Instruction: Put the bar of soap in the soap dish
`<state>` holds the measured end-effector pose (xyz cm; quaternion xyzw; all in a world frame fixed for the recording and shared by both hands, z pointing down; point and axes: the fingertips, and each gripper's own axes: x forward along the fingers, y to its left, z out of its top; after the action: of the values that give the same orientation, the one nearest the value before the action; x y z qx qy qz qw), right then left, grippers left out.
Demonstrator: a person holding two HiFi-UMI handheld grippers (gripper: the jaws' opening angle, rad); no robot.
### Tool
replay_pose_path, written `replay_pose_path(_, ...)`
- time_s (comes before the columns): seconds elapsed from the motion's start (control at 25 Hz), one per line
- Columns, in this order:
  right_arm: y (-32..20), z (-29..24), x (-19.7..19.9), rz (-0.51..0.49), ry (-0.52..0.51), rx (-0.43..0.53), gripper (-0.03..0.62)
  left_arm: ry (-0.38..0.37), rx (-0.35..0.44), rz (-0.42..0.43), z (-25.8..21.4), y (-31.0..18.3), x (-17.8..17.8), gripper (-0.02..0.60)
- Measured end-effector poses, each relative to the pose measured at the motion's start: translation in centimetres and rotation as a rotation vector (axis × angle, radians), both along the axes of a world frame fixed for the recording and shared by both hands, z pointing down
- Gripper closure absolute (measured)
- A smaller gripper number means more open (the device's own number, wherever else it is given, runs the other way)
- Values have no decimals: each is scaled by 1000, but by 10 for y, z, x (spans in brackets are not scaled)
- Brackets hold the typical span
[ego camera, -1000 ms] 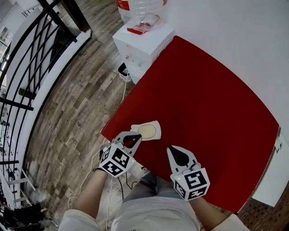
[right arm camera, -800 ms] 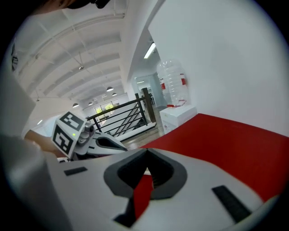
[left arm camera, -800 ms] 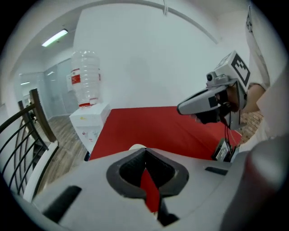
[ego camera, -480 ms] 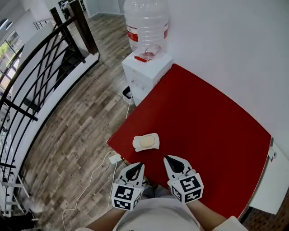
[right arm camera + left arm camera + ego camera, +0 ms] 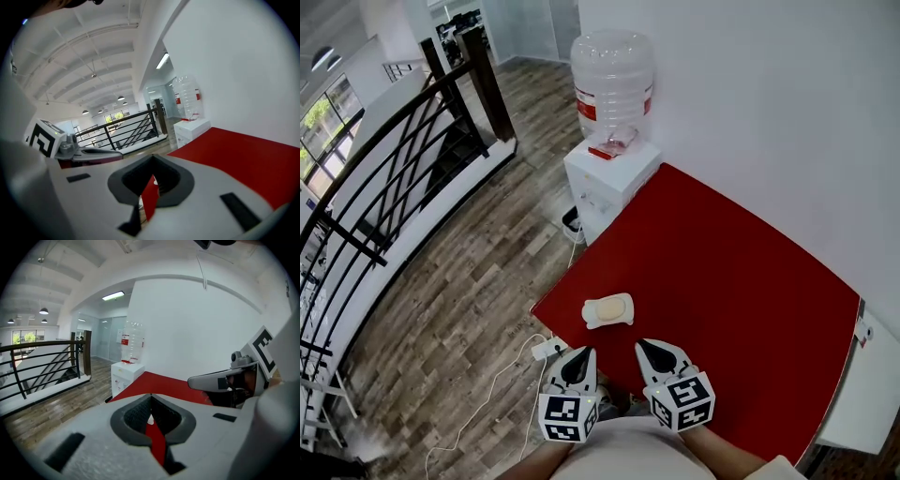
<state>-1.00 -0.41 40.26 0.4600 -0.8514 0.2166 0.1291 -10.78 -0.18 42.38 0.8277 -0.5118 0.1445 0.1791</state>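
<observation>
Left gripper (image 5: pixel 584 354): jaws are found closed tip to tip, with nothing between them and nothing touched. Right gripper (image 5: pixel 647 349): jaws are likewise closed, and nothing is held. Both grippers are held side by side at the near edge of the red table (image 5: pixel 722 272), clear of its surface, with their tips directed toward the soap dish (image 5: pixel 591 322).

The bar of soap (image 5: pixel 607 307) is seen lying in the soap dish, which rests on the table near its left corner, just ahead of the left gripper and apart from it.

Count: two grippers, one bar of soap, one soap dish, one table, one water dispenser (image 5: pixel 609 183) carrying one bottle (image 5: pixel 612 80), one black railing (image 5: pixel 384 187).

The soap and dish are shown plainly in the head view only, as is a power strip (image 5: pixel 551 349) with its cable on the wooden floor. The ceiling lamps (image 5: pixel 120 98) are shown in the gripper views only. In each gripper view, the other gripper is seen alongside.
</observation>
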Motion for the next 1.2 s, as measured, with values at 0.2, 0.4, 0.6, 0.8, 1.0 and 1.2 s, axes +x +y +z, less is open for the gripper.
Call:
replay_pose_path(0.2, 5, -1, -6, -17, -2, 1, 589, -7, 5, -12, -4, 2, 1, 575)
replay_pose_path(0.4, 6, 1, -9, -19, 10, 10, 590, -8, 7, -46, -7, 3, -6, 575)
replay_pose_path(0.6, 12, 7, -9, -17, 29, -3, 589, -15, 29, -62, -13, 7, -8, 575)
replay_pose_path(0.8, 14, 8, -10, -26, 39, -12, 589, -22, 30, -54, -12, 9, -8, 575)
replay_pose_path(1.0, 17, 7, -12, -30, 40, -11, 589, -24, 24, -40, -10, 12, -7, 575)
replay_pose_path(1.2, 18, 3, -13, -27, 42, -1, 589, -26, 30, -35, -14, 14, -7, 575)
